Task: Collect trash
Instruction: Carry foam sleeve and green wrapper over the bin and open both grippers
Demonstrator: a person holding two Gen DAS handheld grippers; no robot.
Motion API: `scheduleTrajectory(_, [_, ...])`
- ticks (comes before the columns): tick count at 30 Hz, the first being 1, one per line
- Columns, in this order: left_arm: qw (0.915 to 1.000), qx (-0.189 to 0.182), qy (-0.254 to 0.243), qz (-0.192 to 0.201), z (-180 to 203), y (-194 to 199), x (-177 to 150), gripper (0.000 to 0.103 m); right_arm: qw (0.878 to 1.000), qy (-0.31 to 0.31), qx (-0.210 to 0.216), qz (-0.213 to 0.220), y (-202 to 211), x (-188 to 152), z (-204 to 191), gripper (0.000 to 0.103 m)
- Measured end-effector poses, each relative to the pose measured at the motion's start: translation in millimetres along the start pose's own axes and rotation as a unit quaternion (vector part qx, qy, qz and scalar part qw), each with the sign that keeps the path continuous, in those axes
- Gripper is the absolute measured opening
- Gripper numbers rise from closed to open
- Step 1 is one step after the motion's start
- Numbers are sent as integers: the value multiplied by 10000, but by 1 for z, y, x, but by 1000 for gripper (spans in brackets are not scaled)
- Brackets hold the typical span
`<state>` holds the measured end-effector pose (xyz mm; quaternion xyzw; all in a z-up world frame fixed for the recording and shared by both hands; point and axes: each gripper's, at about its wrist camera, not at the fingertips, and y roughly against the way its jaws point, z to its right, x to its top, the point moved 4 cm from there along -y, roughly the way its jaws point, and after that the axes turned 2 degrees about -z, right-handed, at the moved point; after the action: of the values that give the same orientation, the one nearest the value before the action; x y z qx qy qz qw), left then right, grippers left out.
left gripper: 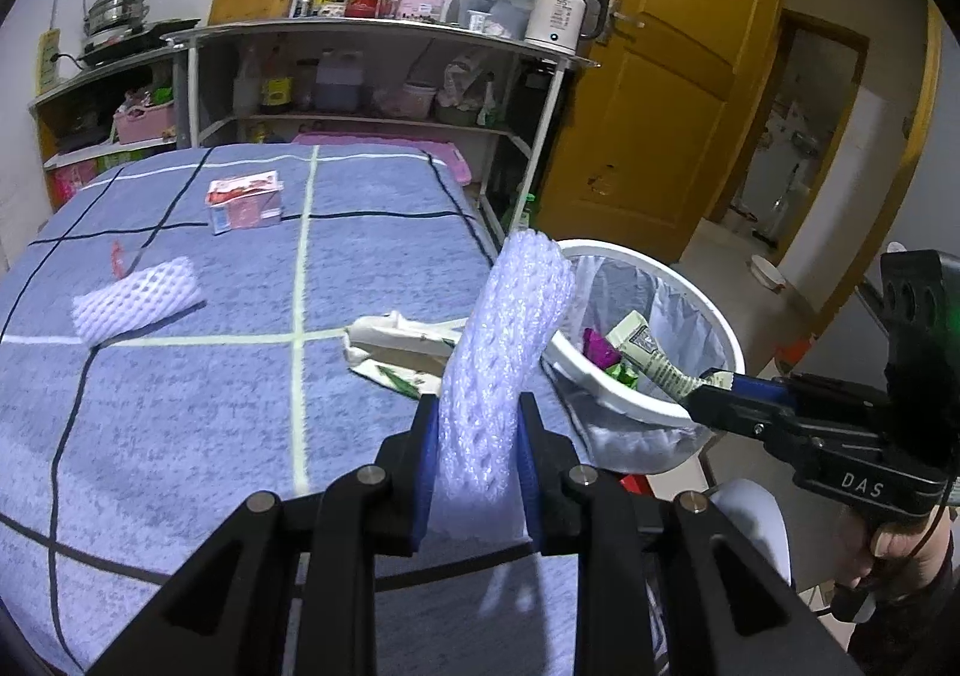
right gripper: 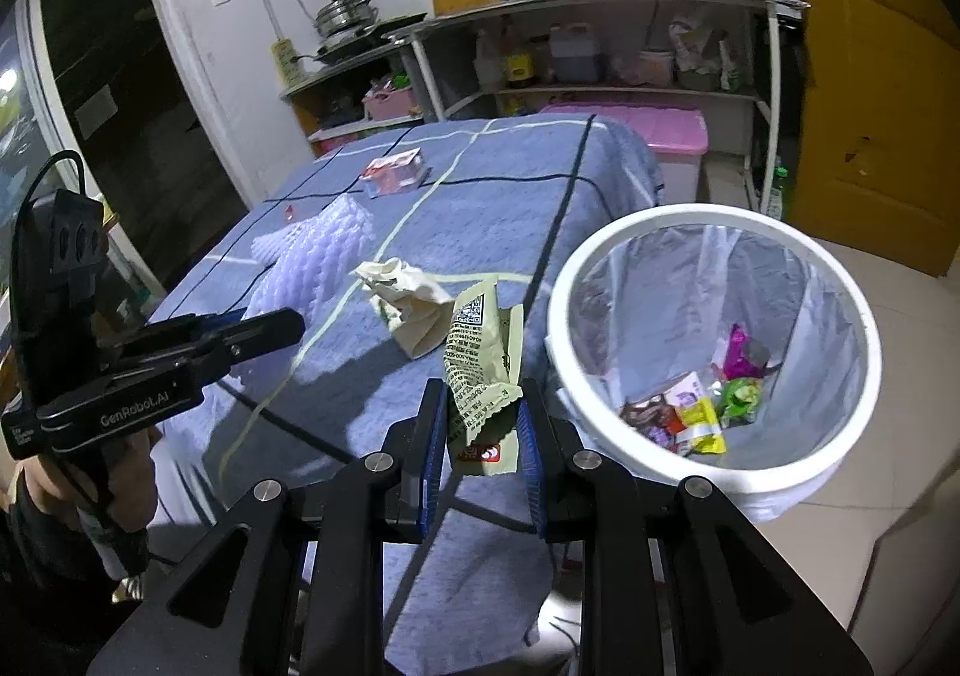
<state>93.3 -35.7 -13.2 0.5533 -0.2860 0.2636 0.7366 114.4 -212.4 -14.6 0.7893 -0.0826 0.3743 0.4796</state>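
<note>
My left gripper (left gripper: pixel 477 418) is shut on a white foam net sleeve (left gripper: pixel 510 340), held upright above the blue checked cloth near the table's right edge. My right gripper (right gripper: pixel 485 424) is shut on a pale green printed wrapper (right gripper: pixel 480 352), just left of the white lined bin (right gripper: pixel 660 214) with several coloured wrappers at its bottom. In the left wrist view the right gripper (left gripper: pixel 705 385) holds the wrapper (left gripper: pixel 651 361) over the bin's rim (left gripper: pixel 606 382). On the cloth lie a crumpled cream wrapper (right gripper: pixel 408 304), a second foam net (left gripper: pixel 135 301) and a red-and-white carton (left gripper: pixel 245 202).
A metal shelf rack (left gripper: pixel 372 30) with bottles, a white kettle (left gripper: pixel 561 12) and a pot stands behind the table. A pink storage box (right gripper: pixel 648 132) sits at its foot. A yellow door (left gripper: pixel 666 93) stands open to the right; tiled floor (right gripper: pixel 900 376) surrounds the bin.
</note>
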Motion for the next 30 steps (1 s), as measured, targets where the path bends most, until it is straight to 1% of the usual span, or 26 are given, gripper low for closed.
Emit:
scheduleTrajectory(11, [9994,-250,-235,-99,33,-25,16,25,9994,-233,-208,118,9,4,32,24])
scheduleTrajectory(21, [9970,-501,-491,-317,67,-60,28,25,9970,-603,-455,152,16,2,71,24])
scheduleTrajectory(30, [9944,-667,-635,-516,86,-92,35,26,9938,-906,-640,97,12,-1,105,24])
